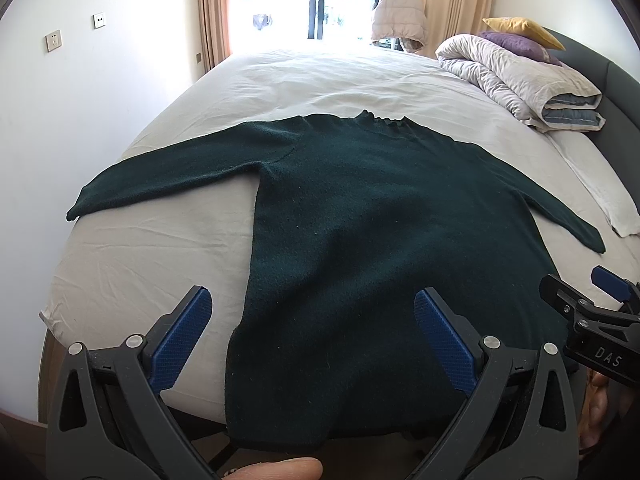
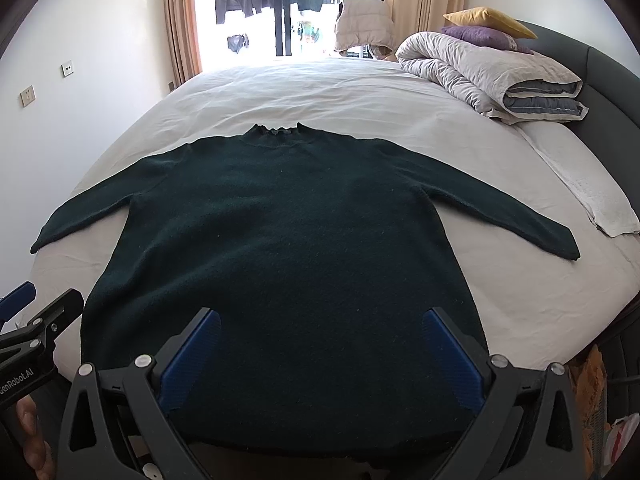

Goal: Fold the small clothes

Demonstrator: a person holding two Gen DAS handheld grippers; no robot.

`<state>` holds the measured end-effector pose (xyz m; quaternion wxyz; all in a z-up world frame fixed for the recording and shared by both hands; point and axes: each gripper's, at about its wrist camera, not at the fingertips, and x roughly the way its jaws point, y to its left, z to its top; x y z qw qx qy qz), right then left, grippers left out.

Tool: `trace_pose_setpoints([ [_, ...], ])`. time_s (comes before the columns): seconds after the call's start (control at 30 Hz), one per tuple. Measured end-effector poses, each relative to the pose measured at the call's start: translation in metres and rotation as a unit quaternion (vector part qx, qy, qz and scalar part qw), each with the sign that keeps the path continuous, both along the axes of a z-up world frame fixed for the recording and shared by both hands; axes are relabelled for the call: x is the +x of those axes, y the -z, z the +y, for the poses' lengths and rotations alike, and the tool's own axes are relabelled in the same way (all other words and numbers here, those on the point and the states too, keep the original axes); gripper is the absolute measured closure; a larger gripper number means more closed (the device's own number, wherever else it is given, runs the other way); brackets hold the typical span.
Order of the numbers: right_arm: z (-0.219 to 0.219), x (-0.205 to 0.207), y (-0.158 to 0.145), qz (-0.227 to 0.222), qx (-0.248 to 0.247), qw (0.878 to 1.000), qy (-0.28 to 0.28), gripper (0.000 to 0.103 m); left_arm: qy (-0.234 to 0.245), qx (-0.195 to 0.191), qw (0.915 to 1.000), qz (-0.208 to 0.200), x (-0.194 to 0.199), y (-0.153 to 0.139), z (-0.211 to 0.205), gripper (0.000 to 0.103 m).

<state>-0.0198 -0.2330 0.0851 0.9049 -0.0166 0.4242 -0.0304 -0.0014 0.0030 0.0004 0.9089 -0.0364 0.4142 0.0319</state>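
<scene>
A dark green sweater (image 1: 360,216) lies flat on the white bed (image 1: 160,248), both sleeves spread out, collar at the far end and hem hanging over the near edge. It also shows in the right wrist view (image 2: 288,248). My left gripper (image 1: 314,300) is open and empty above the hem's left part. My right gripper (image 2: 322,318) is open and empty above the middle of the hem. The right gripper also shows in the left wrist view (image 1: 588,300), to the right of the sweater.
A folded grey duvet (image 2: 492,76) with a purple pillow (image 2: 480,36) and a yellow pillow (image 2: 488,18) lies at the far right by the dark headboard (image 2: 600,80). A white towel (image 2: 592,196) lies along the right edge. A wall is on the left.
</scene>
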Motion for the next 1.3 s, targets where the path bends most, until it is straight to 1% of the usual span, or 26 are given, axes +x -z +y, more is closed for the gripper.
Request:
trace_pose_setpoints([
  [1.3,0.0023,-0.0016,0.0052,0.004,0.0,1.0,-0.002,0.0,0.0,-0.002,1.0,0.001,0.0005,0.002,0.0021,0.0],
])
